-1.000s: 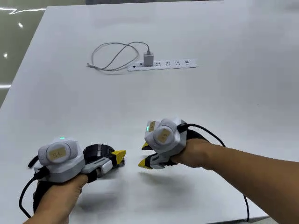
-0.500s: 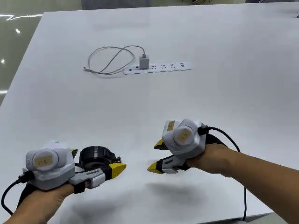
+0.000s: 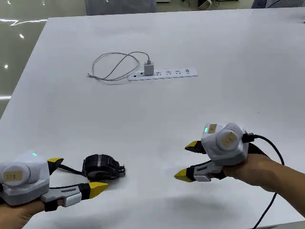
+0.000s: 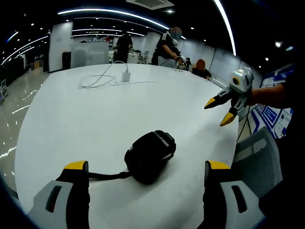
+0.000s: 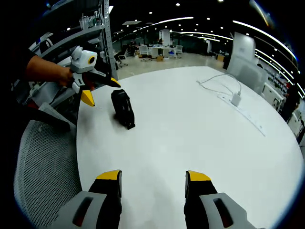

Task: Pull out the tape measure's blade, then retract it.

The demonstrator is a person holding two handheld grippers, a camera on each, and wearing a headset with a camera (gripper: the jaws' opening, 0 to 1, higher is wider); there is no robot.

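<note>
1. At the near edge of the white tabletop (image 3: 214, 71), the tape measure (image 3: 101, 166) lies flat, touched by neither gripper. I can see no blade drawn out of its black case.
2. The left gripper (image 3: 76, 174) sits just behind the case, its fingers (image 4: 76, 167) spread wide and holding nothing. In the left gripper view the case lies ahead of the gap between them. A thin black strap (image 4: 107, 175) trails from it back toward one finger. So wide a spread probably suits closing around the broad case to anchor it.
3. The right gripper (image 3: 187, 161) hovers well apart to the right. Its fingers (image 5: 108, 176) are likewise parted and empty, with the tips turned toward the tape measure. A small tab shows at the end of the case facing it. If that is the blade's hook, this hand is placed to draw it out sideways.
4. With the case lying free, I cannot tell whether the pull is yet to come or the blade is already back in.
5. The power strip (image 3: 164, 73), its charger (image 3: 148, 69) and the coiled cable (image 3: 112, 67) lie far up the tabletop, clear of any sideways pull.
</note>
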